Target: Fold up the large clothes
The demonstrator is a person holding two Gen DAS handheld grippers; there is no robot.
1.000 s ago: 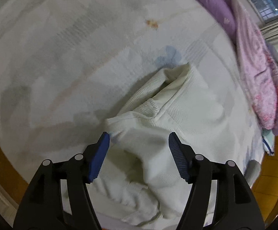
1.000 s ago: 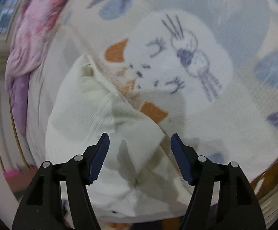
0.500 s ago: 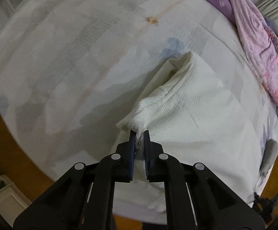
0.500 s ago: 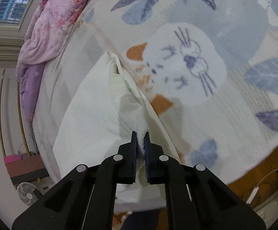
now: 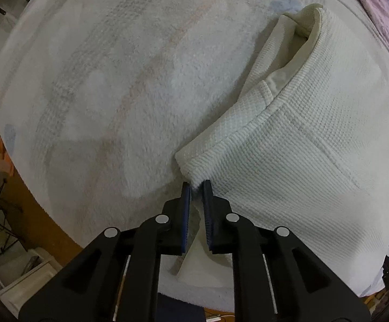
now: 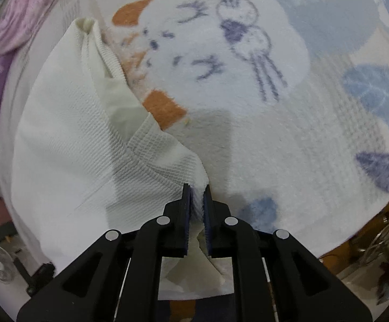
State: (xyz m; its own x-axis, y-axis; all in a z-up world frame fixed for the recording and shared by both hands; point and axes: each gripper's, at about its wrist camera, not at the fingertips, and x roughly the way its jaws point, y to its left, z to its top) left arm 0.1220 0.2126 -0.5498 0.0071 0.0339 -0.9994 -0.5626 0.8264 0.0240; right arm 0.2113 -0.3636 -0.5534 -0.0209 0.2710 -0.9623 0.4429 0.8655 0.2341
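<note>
The left gripper (image 5: 196, 185) reaches in from the bottom of its view, jaws clamped on a corner of the cream garment (image 5: 301, 139). The right gripper (image 6: 196, 189) enters likewise, jaws pinching another corner. The garment (image 6: 68, 139) lies on the blanket (image 6: 261, 134), filling the right of the left view and the left of the right view.

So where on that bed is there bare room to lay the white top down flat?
Bare blanket lies left of the white waffle-knit garment; the cat print on its other side is open too. Crowded: the far edge with the pink quilt, and where both claws pinch it.
</note>
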